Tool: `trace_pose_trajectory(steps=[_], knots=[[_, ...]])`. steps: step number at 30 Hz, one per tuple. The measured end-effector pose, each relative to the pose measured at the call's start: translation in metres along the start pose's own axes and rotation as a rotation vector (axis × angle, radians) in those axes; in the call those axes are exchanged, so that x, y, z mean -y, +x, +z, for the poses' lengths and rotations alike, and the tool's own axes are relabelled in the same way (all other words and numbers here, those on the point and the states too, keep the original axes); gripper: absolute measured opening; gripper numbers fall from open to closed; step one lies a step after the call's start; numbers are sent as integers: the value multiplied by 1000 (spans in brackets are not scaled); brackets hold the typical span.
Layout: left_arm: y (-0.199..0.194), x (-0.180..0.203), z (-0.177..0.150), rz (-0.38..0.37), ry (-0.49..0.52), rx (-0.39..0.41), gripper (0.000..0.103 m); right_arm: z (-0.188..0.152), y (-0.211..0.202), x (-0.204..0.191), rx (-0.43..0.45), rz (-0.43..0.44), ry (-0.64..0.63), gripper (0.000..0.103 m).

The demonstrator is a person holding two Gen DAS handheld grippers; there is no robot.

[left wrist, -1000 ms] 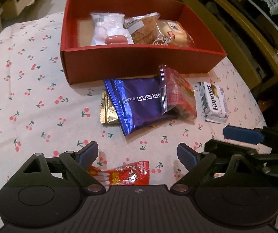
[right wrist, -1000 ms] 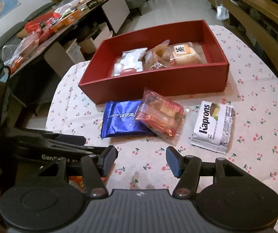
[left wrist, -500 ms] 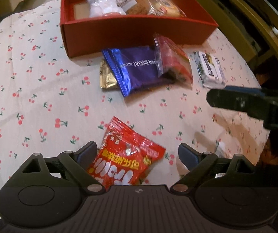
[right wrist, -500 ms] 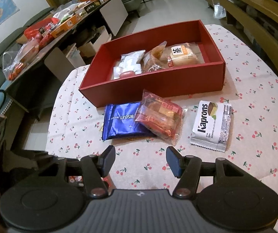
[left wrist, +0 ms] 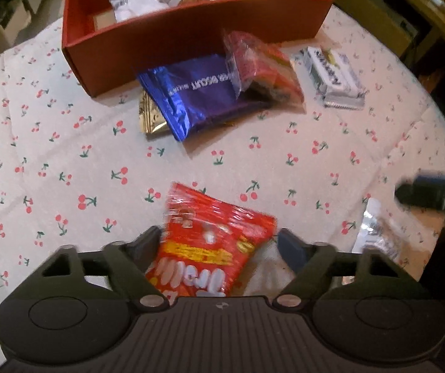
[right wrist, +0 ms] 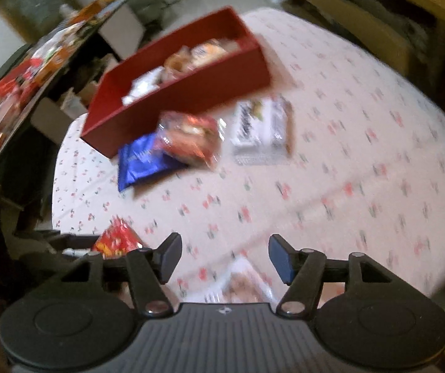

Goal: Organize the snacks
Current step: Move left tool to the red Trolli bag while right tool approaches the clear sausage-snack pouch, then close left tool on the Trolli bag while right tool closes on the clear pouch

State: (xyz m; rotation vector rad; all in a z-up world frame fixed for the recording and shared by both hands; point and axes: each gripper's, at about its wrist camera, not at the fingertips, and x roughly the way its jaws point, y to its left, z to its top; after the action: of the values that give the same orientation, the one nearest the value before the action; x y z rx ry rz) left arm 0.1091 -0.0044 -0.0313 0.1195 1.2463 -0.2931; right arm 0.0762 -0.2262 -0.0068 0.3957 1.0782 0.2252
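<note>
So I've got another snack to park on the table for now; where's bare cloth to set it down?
Bare tablecloth lies left of the blue biscuit pack, and across the middle between that pack and the red snack bag. Inside the red box, the left end looks free. It is crowded along the box's front: biscuit pack, clear candy bag and white Kaprons pack.

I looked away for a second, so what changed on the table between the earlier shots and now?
The left hand-held gripper came over the shiny red snack packet, jaws closing around it. The right hand-held gripper swung toward a pale packet, opening. The red cardboard box stayed put.
</note>
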Motion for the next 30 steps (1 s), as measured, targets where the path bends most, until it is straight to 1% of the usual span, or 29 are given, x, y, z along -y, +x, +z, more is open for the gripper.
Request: trace_pose_trajectory(steps=[2, 5, 7, 9, 11, 12, 13, 15, 16, 19, 20, 24, 28, 30], knots=[[-2, -2, 0, -38, -21, 0, 79, -11, 0, 4, -38, 3, 40, 78], [-4, 1, -2, -44, -4, 1, 79, -30, 1, 2, -83, 0, 86, 78], [-5, 2, -2, -52, 0, -1, 78, -41, 0, -1, -109, 22, 110, 78], [-6, 1, -3, -60, -6, -1, 78, -51, 4, -6, -146, 43, 121, 78], [-7, -1, -4, -68, -17, -3, 78, -56, 13, -11, -182, 26, 106, 78], [-6, -1, -4, -72, -21, -5, 78, -56, 18, -13, -192, 4, 105, 78], [-6, -1, -4, -76, -24, -7, 79, -55, 20, -13, -191, 6, 120, 82], [-7, -2, -4, -85, -33, -8, 79, -47, 20, -12, -170, 13, 155, 83], [-7, -2, -4, -92, -39, -10, 79, -43, 22, -12, -158, -2, 161, 84], [-7, -4, -4, -99, -59, -12, 79, -32, 28, -17, -140, -30, 131, 84], [-8, -5, -4, -102, -64, -12, 78, -28, 30, -20, -132, -48, 103, 84], [-8, -14, -4, -56, -103, -10, 78, -17, 42, -37, -115, -117, -9, 84], [-10, -24, -6, -55, -140, -9, 79, -15, 50, -49, -109, -166, -94, 84], [-11, -25, -7, -69, -149, -10, 81, -20, 49, -51, -106, -169, -111, 84]])
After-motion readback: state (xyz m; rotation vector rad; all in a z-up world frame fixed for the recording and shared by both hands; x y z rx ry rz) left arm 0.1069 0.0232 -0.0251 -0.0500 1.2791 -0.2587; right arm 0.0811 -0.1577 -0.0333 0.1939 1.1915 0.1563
